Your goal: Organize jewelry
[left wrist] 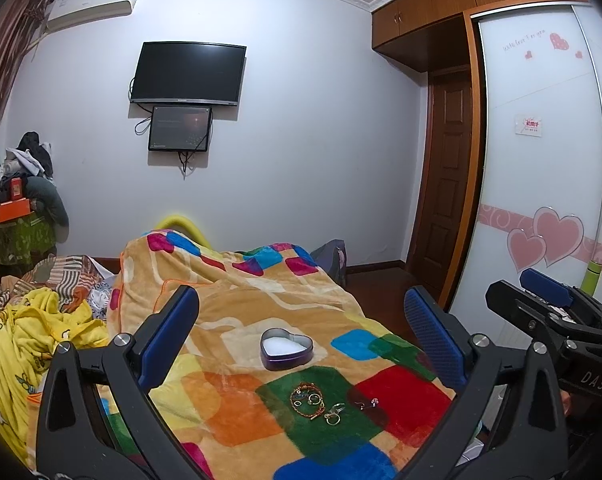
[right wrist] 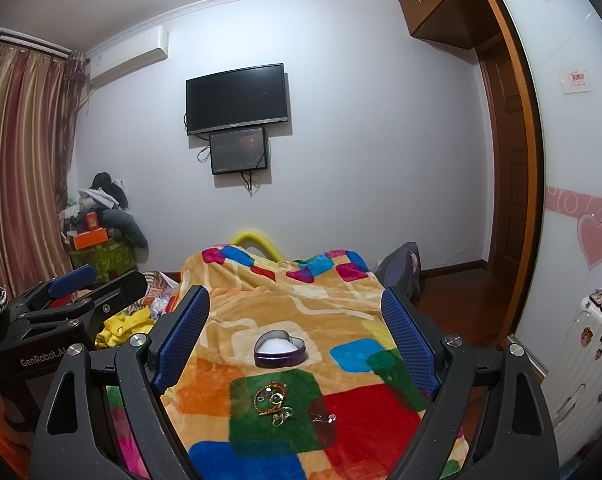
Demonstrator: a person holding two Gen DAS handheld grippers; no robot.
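Observation:
A purple heart-shaped tin with a white lining stands open on a colourful patchwork blanket; it also shows in the right wrist view. In front of it lie a beaded bracelet, rings and a small earring on green and red patches. The same jewelry shows in the right wrist view. My left gripper is open and empty, above and short of the jewelry. My right gripper is open and empty, likewise held back; it also shows at the right of the left wrist view.
The blanket covers a bed; yellow bedding lies at its left. A wardrobe with heart stickers stands right, a white suitcase beside it. A TV hangs on the far wall. A cluttered pile sits far left.

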